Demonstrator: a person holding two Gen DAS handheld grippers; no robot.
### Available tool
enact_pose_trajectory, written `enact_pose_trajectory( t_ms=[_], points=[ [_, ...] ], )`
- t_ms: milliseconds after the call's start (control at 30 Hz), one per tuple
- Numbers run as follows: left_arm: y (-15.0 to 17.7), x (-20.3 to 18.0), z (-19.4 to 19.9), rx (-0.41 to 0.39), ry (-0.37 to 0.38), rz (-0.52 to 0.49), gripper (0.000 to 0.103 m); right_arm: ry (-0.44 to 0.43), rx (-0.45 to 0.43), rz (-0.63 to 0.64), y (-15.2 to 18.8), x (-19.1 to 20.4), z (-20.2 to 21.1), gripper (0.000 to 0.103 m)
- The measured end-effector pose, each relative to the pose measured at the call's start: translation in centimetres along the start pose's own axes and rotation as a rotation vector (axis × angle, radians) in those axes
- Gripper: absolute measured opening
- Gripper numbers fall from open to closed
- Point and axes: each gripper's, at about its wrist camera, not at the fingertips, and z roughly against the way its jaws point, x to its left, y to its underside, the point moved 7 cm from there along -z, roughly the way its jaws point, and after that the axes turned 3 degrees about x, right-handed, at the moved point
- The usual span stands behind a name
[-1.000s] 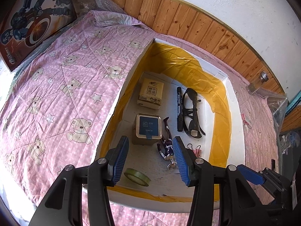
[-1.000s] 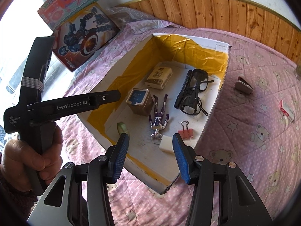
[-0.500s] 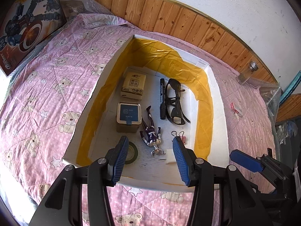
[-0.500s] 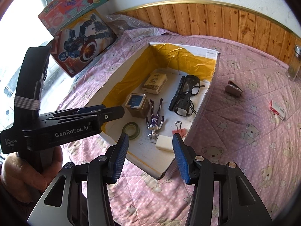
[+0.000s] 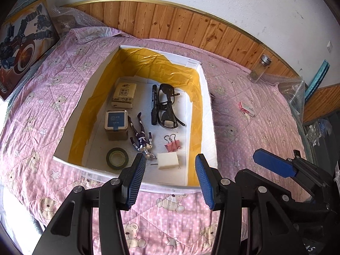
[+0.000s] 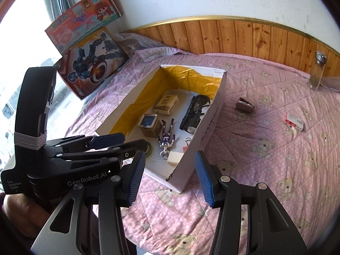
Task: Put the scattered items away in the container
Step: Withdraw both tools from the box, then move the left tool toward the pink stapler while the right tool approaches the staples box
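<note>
- Now both grippers sit empty with jaws spread: left gripper [image 5: 170, 170] low over the box's near rim, right gripper [image 6: 170, 169] beside it, off the box's near corner.
- Change over the last second: both views have pulled back and up from inside the box [image 5: 209, 114]; its whole outline shows now, where earlier the left jaws hung close over the toy figure [image 5: 141, 137]. Reads as a drop finished and a retreat.
- Inside the box: tape roll [image 5: 117, 158], tin [image 5: 116, 124], tissue pack [image 5: 124, 95], marker [image 5: 154, 104], glasses [image 5: 167, 106], binder clip [image 5: 172, 144], white block [image 5: 168, 160].
- Left out on the quilt [image 6: 265, 170]: stapler [image 6: 244, 106] just beyond the box's right wall, red-and-white packet [image 6: 294, 121] farther right. Probably the next targets, right gripper nearer.
- Glass jar [image 6: 317, 72] stands by the wood panelling; toy cartons [image 6: 93, 61] lean at the far left. Nothing blocks the path across open quilt.
</note>
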Motion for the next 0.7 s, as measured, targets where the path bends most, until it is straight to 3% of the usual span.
enact_pose_trajectory(
  t_ms=[700],
  points=[
    [-0.2,-10.2,3.0,-0.061,-0.01,-0.197,0.05,0.054,-0.151,-0.176,1.9,-7.4,8.4,0.052]
  ],
)
